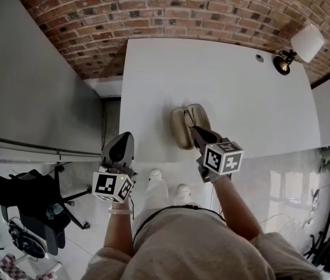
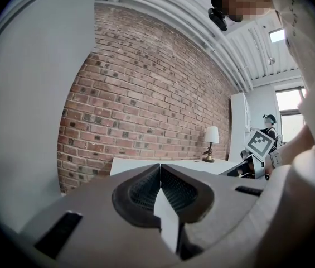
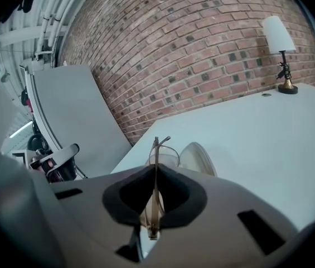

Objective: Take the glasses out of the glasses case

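Note:
A beige glasses case (image 1: pixel 181 130) lies open near the front edge of the white table (image 1: pixel 240 92). In the right gripper view its open shell (image 3: pixel 199 158) shows just beyond the jaws. My right gripper (image 1: pixel 196 131) hangs over the case, shut on a pair of thin-rimmed glasses (image 3: pixel 157 149). They stand up between the right gripper's (image 3: pixel 155 169) pads, clear of the case. My left gripper (image 1: pixel 120 147) is off the table's left front corner. The left gripper (image 2: pixel 160 167) is shut with nothing between its jaws.
A table lamp (image 1: pixel 299 46) with a white shade stands at the table's far right corner, and a small round fitting (image 1: pixel 259 57) lies near it. A brick wall (image 1: pixel 170 10) runs behind. A grey panel (image 1: pixel 30 80) and an office chair (image 1: pixel 45 209) are to the left.

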Tool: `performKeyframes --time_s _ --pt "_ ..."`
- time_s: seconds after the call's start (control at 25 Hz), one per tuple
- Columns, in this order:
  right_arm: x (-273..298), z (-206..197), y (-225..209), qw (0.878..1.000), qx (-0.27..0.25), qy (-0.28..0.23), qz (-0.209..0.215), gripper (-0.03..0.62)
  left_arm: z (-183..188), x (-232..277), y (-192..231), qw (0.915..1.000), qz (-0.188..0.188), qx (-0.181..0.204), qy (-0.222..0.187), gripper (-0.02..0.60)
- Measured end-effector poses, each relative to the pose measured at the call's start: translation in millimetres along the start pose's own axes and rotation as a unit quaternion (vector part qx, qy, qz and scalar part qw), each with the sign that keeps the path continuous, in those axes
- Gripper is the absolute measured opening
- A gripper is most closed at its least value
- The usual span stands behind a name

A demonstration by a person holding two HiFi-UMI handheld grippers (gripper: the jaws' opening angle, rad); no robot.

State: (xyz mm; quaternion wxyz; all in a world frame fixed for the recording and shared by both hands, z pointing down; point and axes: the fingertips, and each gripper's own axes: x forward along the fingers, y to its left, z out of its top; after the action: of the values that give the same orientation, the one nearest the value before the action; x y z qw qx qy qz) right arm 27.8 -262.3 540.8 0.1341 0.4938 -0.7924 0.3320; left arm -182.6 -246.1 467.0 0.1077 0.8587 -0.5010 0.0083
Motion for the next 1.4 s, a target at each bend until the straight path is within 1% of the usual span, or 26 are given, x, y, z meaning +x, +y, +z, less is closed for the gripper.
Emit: performKeyframes --time_s 0.64,1.4 --pt "-31 16 0 0.998 -0.029 -0.038 0.035 0.020 16 -13 -12 0.9992 0.031 0.010 -0.023 0.006" --pt "-62 35 2 0.991 -0.074 -0.081 0.074 0.020 30 -38 -30 0.9963 0.067 0.024 -0.049 0.005"
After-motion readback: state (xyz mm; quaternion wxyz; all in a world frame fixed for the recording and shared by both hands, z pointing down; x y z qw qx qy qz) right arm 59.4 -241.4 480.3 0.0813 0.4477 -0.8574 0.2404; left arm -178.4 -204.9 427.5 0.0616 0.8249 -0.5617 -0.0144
